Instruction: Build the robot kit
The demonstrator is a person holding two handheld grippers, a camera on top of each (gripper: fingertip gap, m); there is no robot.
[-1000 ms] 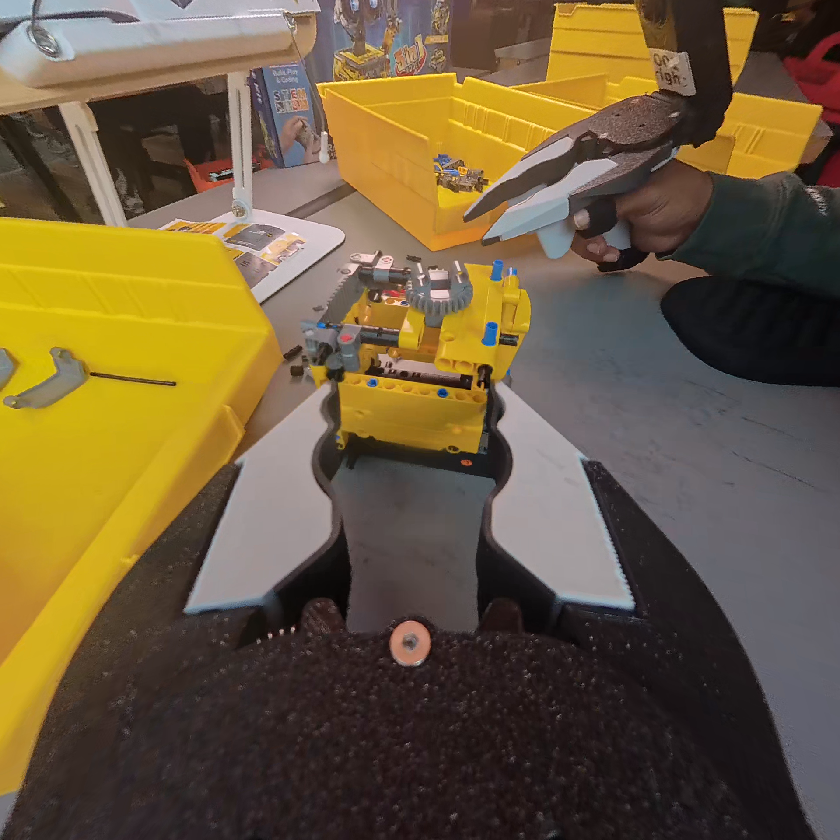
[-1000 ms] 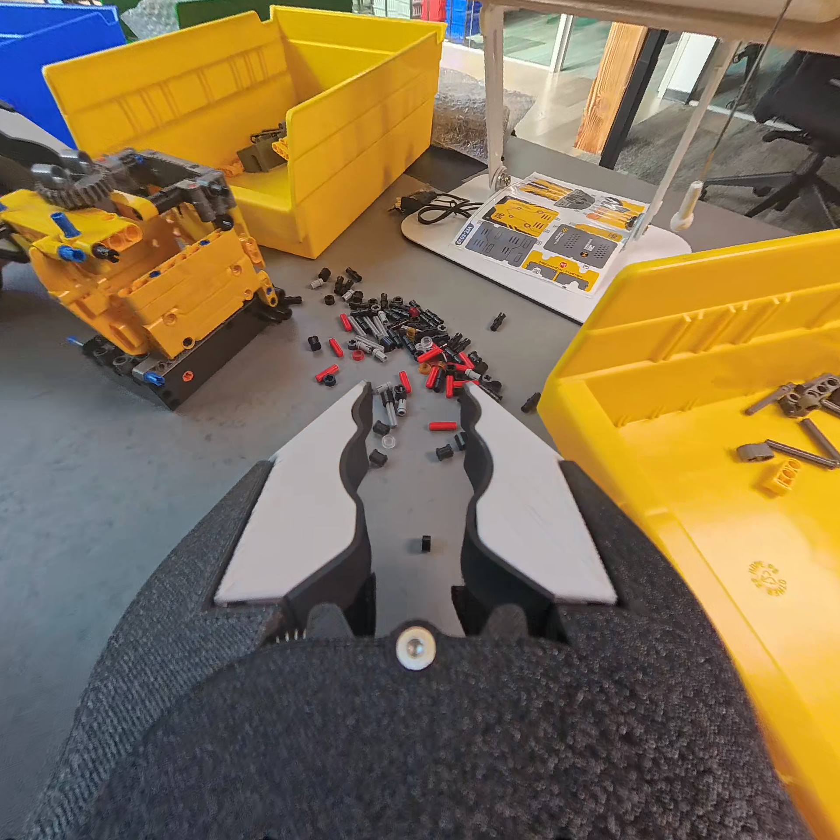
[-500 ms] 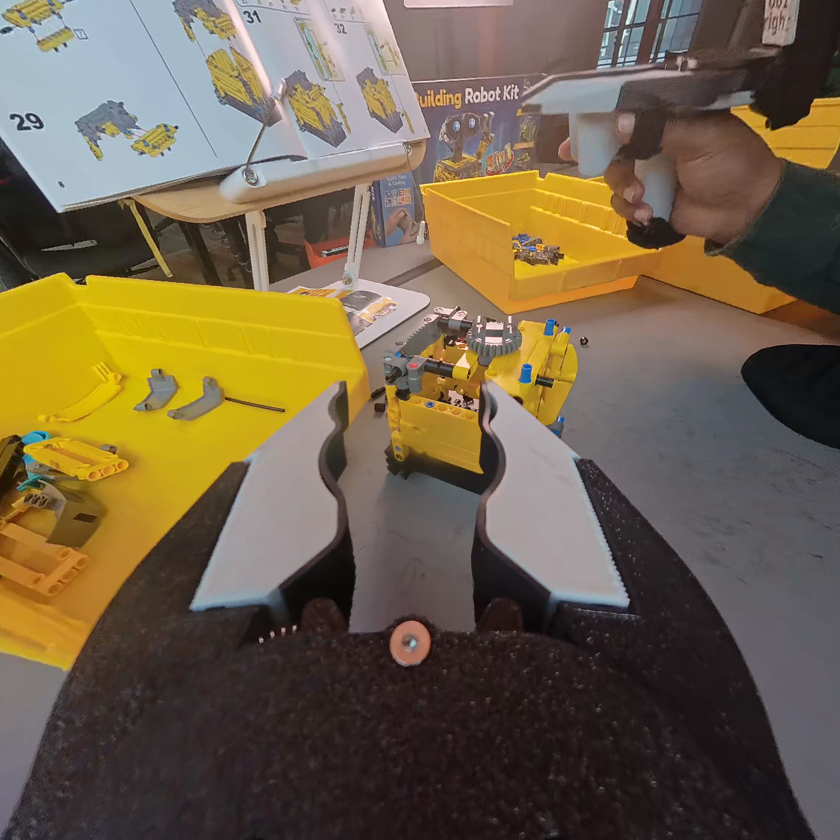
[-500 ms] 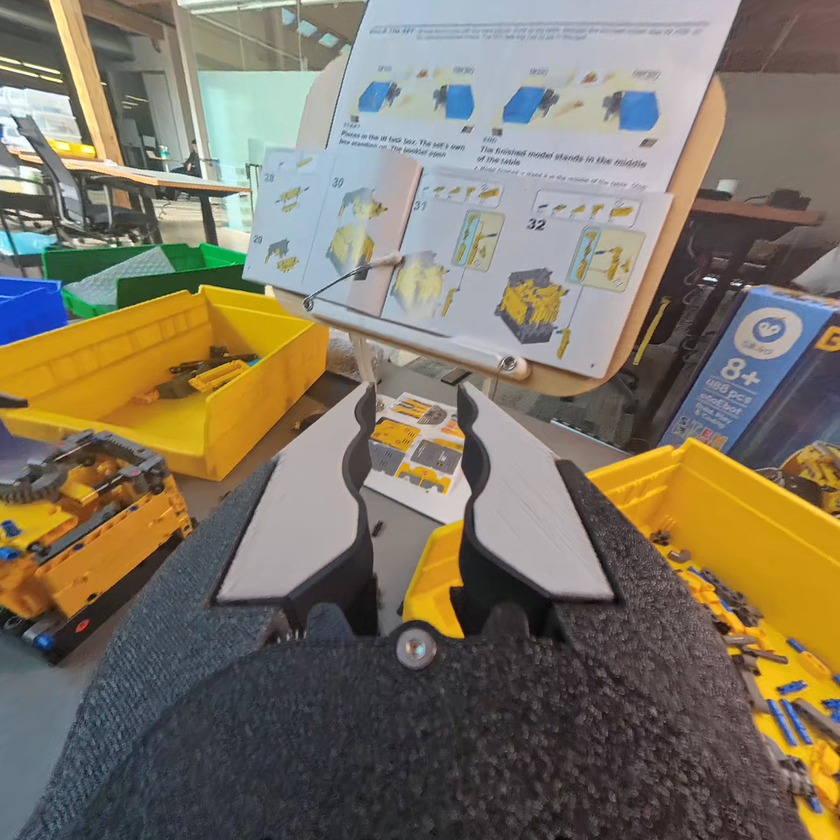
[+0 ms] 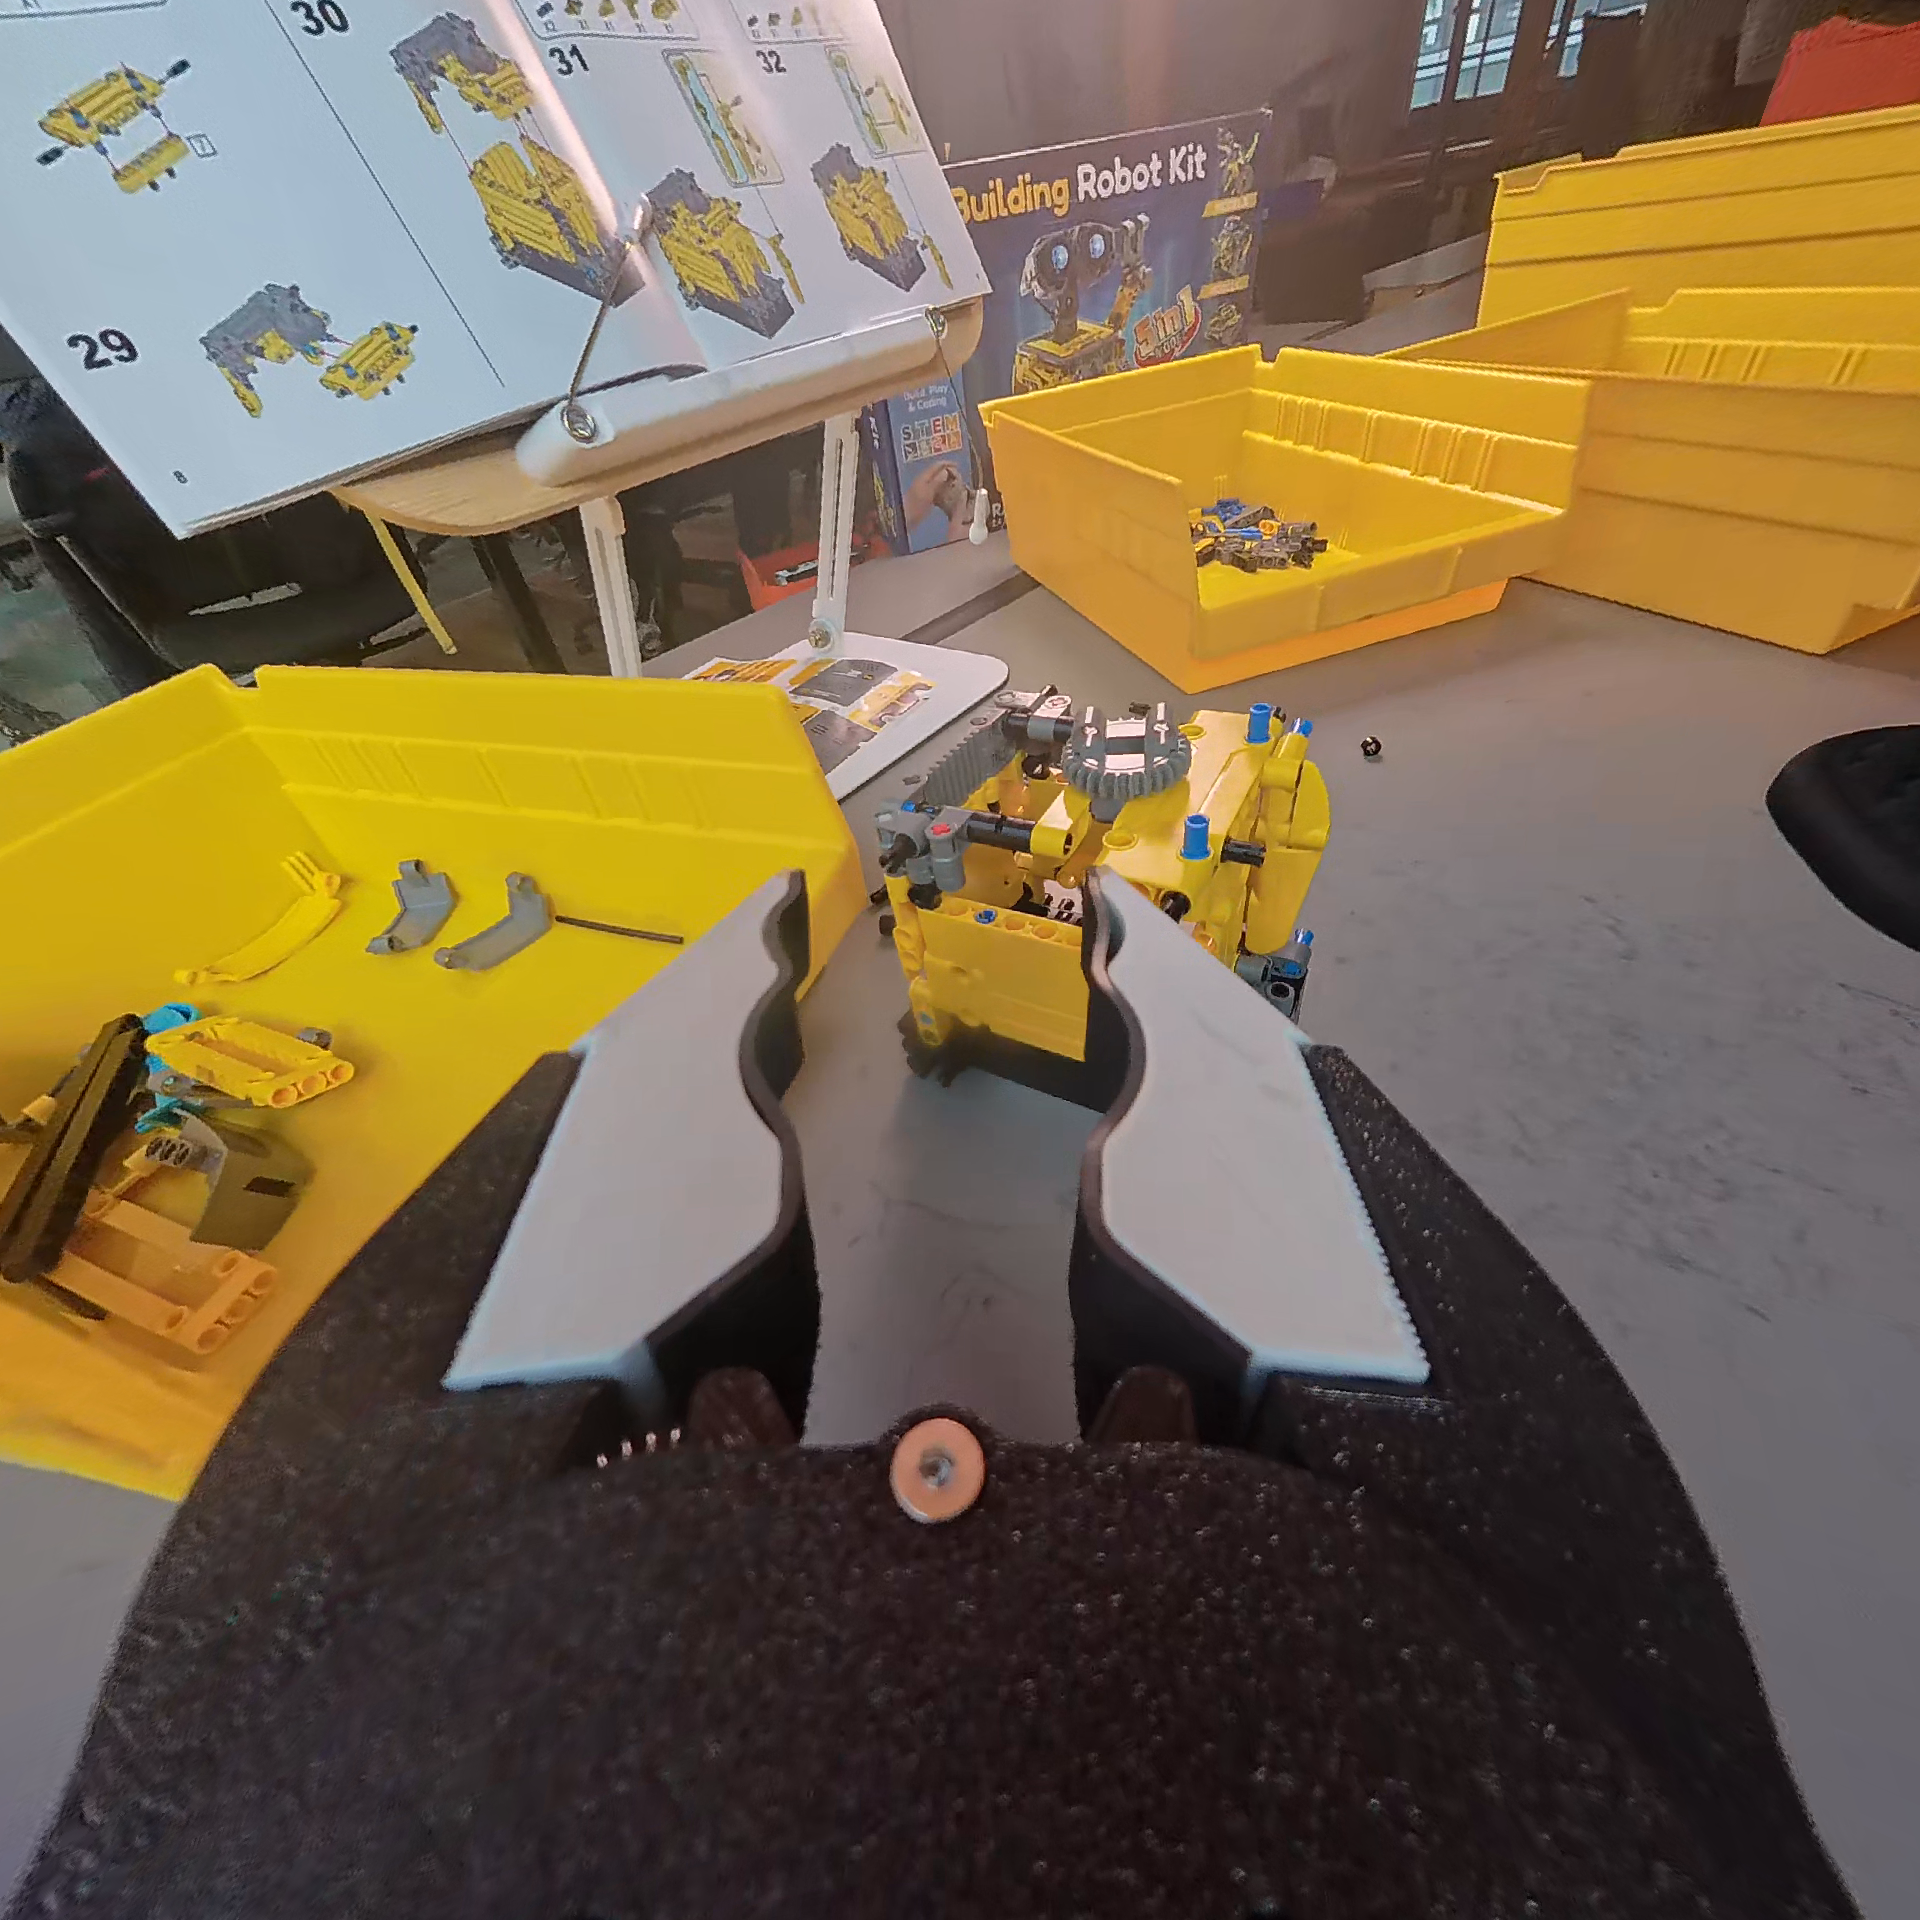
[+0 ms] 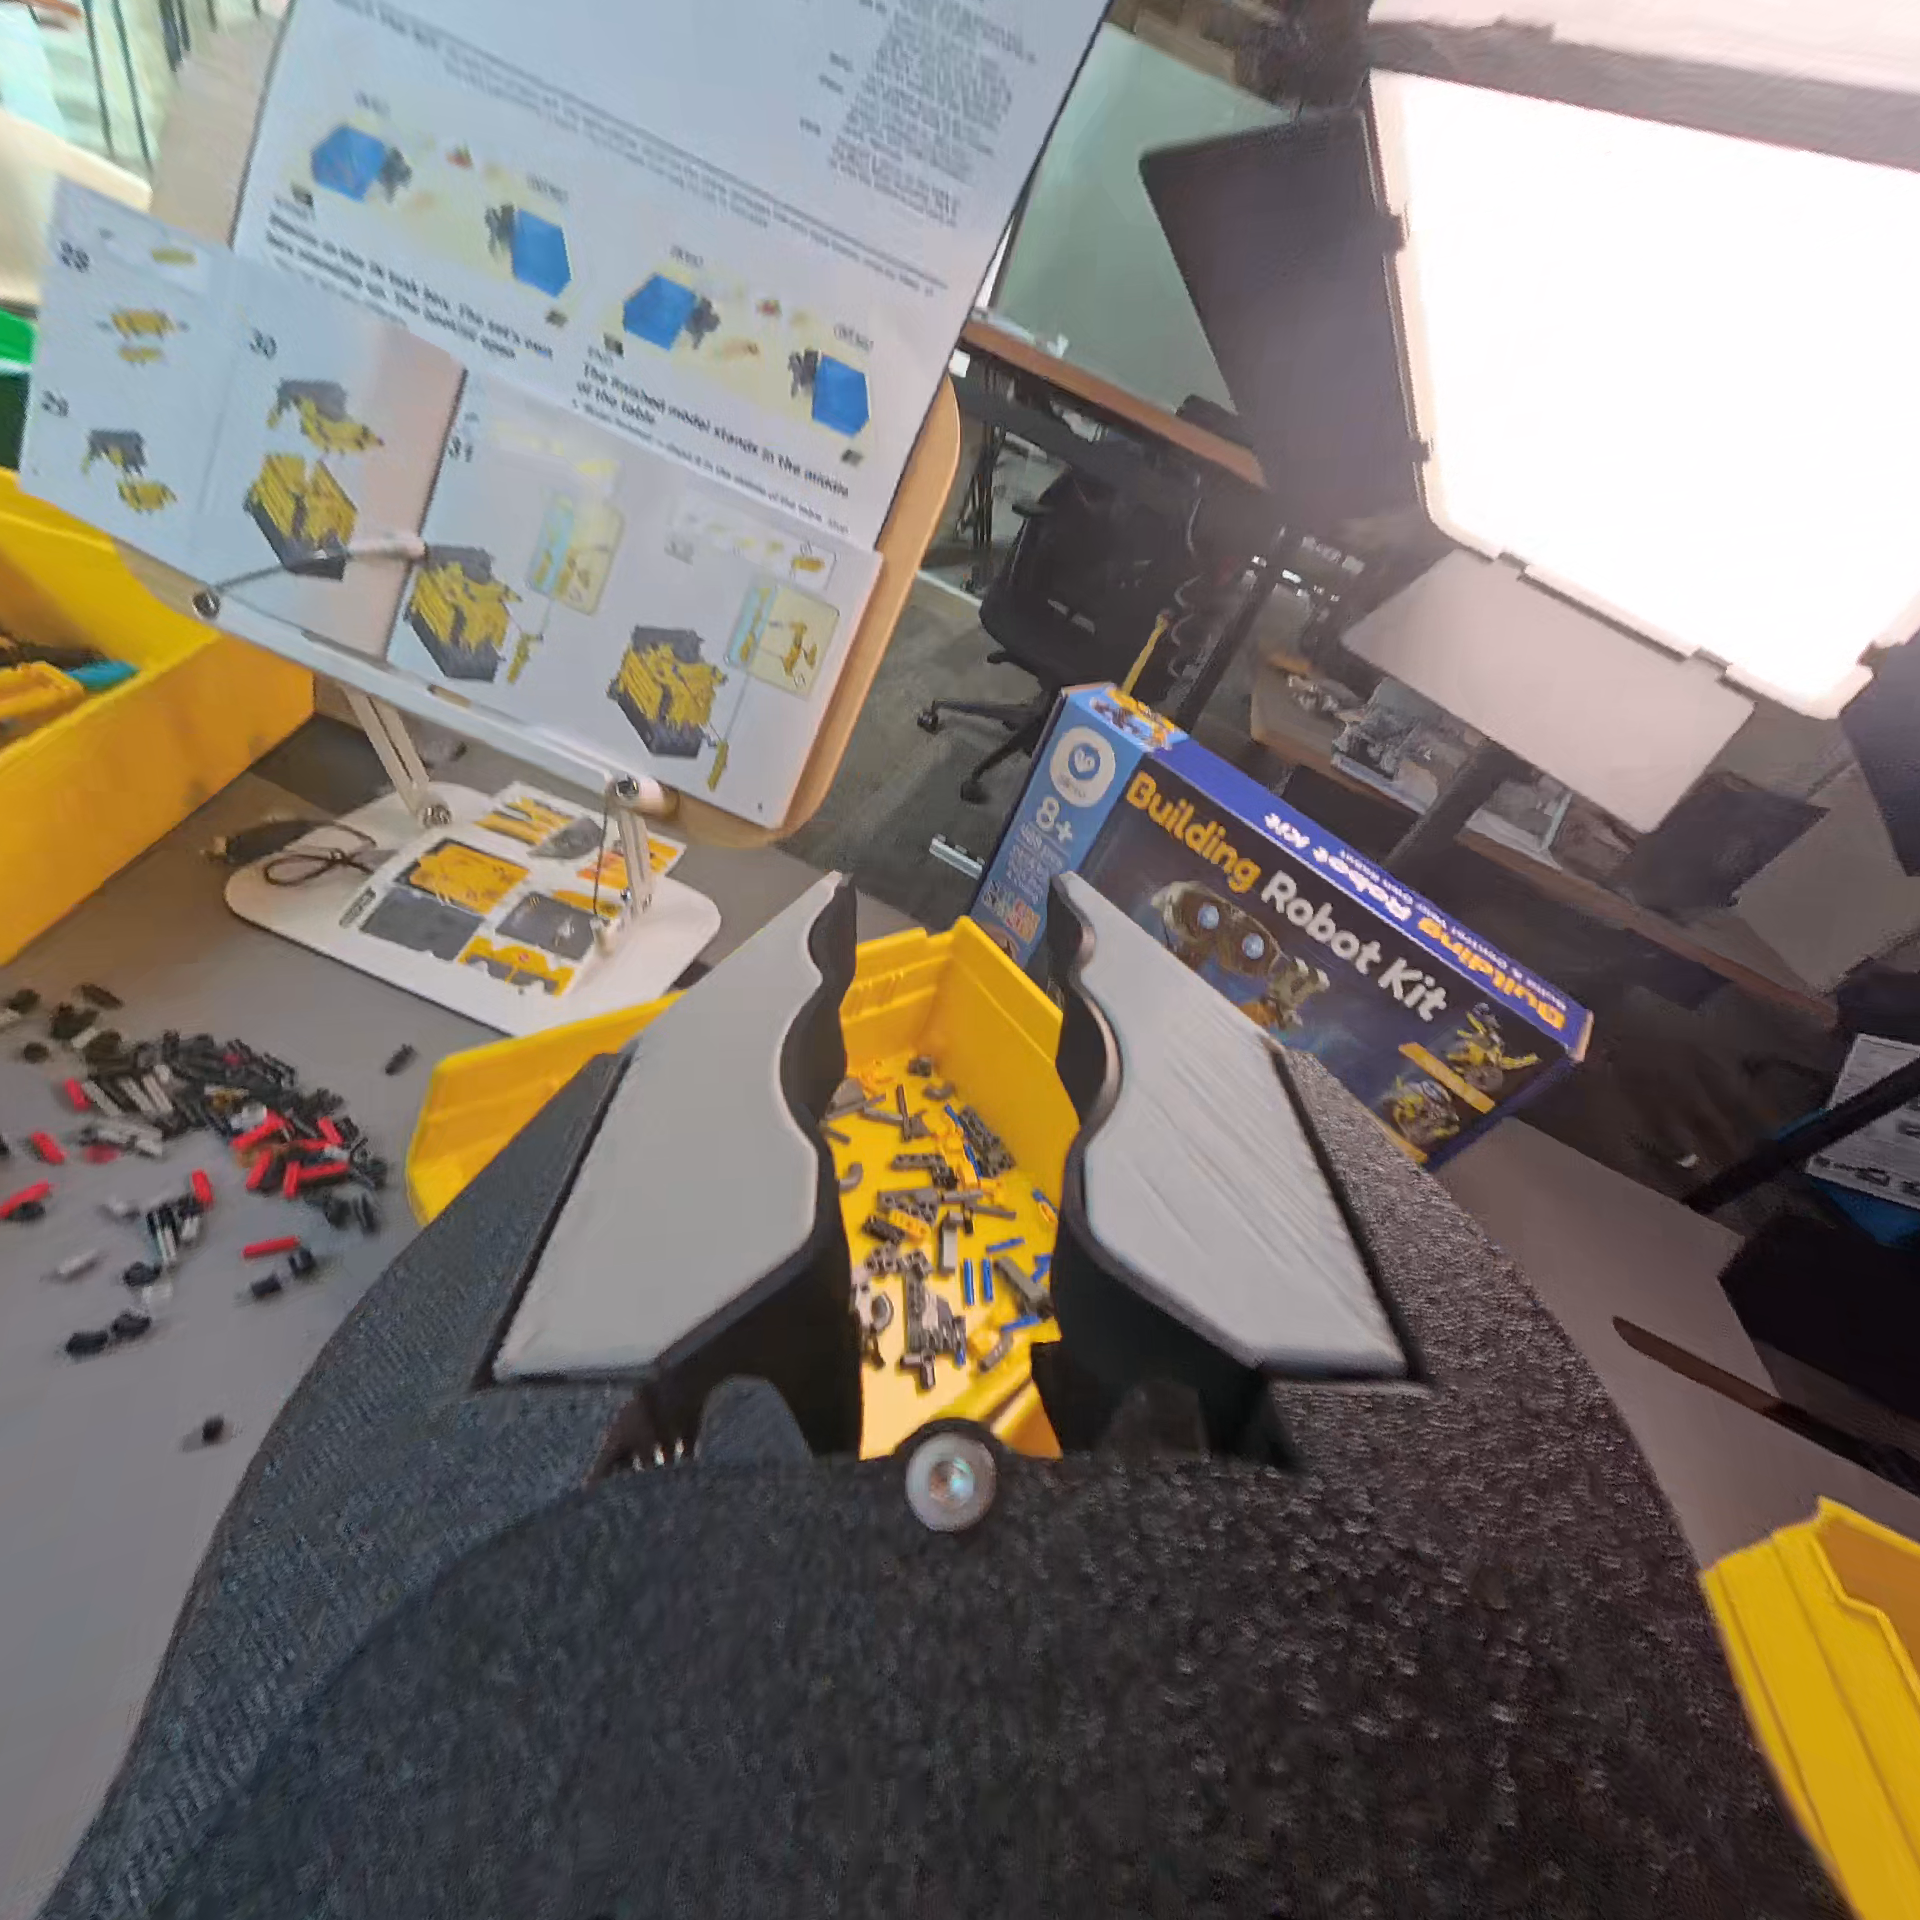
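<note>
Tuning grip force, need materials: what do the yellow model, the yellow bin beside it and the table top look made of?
Yellow model: hard moulded plastic, semi-gloss; stud holes, pins and a grey gear show. Yellow bin: rigid moulded plastic, smooth, with ribbed walls and soft highlights. Table top: matt grey, faintly scuffed; looks like laminate or coated board, cannot tell which. Left tool is open, short of the model.

The right gripper (image 6: 948,914) hangs with jaws apart and empty above a yellow bin (image 6: 966,987) of small grey, yellow and blue parts (image 6: 935,1226). Loose black and red pins (image 6: 197,1132) litter the grey table (image 6: 145,1475) toward its left edge, near an instruction stand (image 6: 540,436). A blue kit box (image 6: 1320,966) stands behind the bin.
</note>
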